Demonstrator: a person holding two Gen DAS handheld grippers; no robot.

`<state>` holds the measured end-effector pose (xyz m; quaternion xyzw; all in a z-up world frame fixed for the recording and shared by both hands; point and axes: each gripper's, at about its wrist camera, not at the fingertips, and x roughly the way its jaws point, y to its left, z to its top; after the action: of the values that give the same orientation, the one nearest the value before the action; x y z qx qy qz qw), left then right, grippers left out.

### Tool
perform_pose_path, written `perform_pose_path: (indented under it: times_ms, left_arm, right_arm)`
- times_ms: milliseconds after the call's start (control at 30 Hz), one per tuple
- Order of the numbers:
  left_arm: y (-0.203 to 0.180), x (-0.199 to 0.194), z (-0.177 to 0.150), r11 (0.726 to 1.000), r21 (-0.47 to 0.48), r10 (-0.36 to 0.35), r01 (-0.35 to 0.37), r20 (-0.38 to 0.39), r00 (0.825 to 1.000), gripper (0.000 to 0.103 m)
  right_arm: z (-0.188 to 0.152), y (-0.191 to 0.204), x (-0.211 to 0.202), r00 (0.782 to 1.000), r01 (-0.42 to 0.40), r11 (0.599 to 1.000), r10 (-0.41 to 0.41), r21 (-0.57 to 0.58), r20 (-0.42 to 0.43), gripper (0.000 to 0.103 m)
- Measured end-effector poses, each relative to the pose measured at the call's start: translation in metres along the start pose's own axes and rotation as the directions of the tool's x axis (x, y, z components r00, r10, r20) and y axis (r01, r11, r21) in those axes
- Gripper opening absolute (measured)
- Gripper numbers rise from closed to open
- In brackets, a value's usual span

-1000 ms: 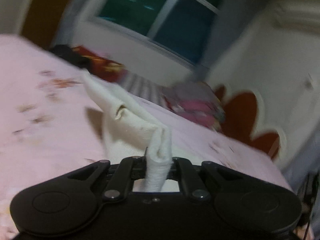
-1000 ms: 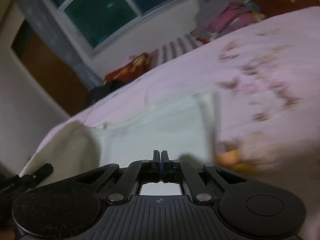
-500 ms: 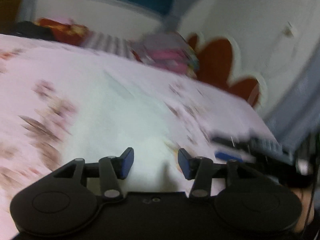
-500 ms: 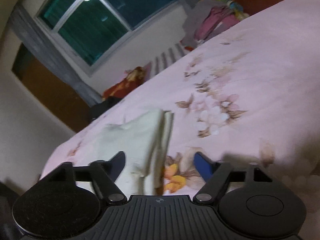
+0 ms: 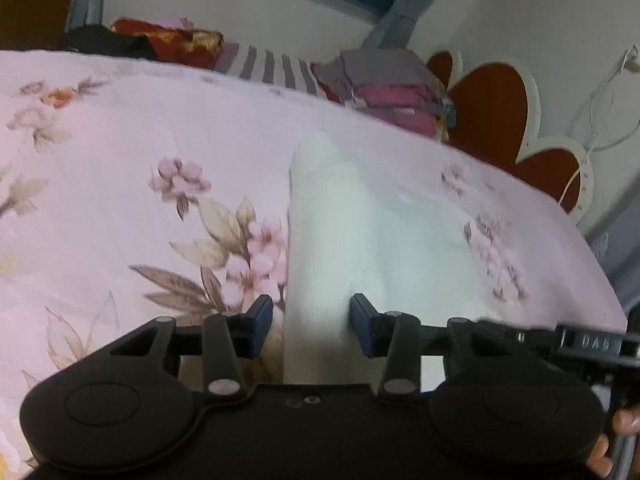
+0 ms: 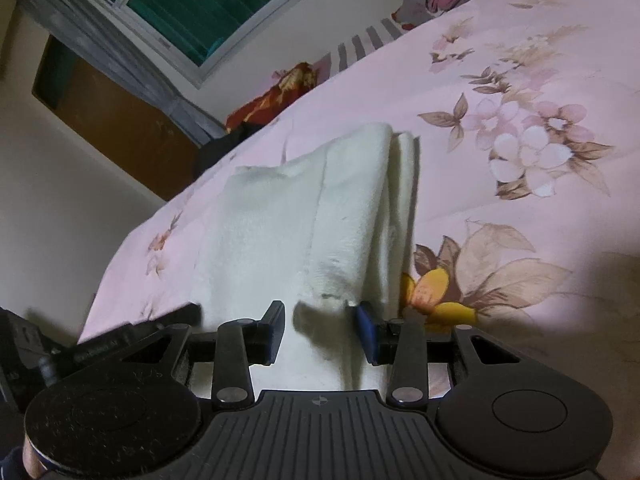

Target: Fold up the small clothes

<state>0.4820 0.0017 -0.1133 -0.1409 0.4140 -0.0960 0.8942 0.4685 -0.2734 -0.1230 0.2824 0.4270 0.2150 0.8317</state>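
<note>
A small cream-white garment [image 5: 332,224] lies folded on the pink floral bedsheet [image 5: 120,152]. My left gripper [image 5: 311,324] is open, its blue-padded jaws standing on either side of the garment's near left edge. In the right wrist view the garment [image 6: 304,216] shows as a folded stack with layered edges on its right side. My right gripper [image 6: 322,332] is open, its jaws either side of the garment's near edge, gripping nothing. The other gripper shows at the edge of each view.
A pile of clothes [image 5: 384,92] lies at the far side of the bed by the red flower-shaped headboard [image 5: 492,100]. A striped cloth [image 5: 272,66] and red and black items [image 5: 160,38] lie under the window. The bed's edge runs at right [image 5: 600,280].
One second ago both grippers were shut, the left holding up a corner of the garment. Both have opened and let go; the garment now lies folded on the bed.
</note>
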Motion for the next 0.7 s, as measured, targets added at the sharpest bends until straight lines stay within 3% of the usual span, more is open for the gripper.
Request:
perform_pose_path:
  times_ms: [267, 300, 333, 533, 700]
  left_arm:
    - [0.011, 0.009, -0.002, 0.998, 0.002, -0.063, 0.063, -0.02, 0.998, 0.044]
    - [0.013, 0.01, -0.002, 0.998, 0.0, -0.067, 0.067, -0.028, 0.997, 0.044]
    - [0.014, 0.011, -0.002, 0.997, -0.004, -0.075, 0.075, -0.037, 0.996, 0.044]
    - [0.006, 0.002, -0.005, 0.992, 0.047, -0.118, 0.121, -0.072, 0.99, 0.041]
    - [0.004, 0.008, -0.018, 0.991, 0.078, -0.103, 0.113, -0.126, 0.987, 0.043]
  right_arm:
    - [0.0, 0.024, 0.017, 0.996, 0.085, 0.993, -0.085, -0.088, -0.002, 0.039]
    - [0.0, 0.027, 0.018, 0.995, 0.101, 0.989, -0.102, -0.107, -0.001, 0.015]
    - [0.0, 0.029, 0.022, 0.992, 0.122, 0.984, -0.125, -0.133, -0.009, 0.013]
    - [0.005, 0.031, 0.003, 0.985, 0.164, 0.965, -0.17, -0.203, -0.011, 0.008]
    - [0.0, 0.017, 0.013, 0.983, 0.179, 0.975, -0.184, -0.13, -0.025, 0.009]
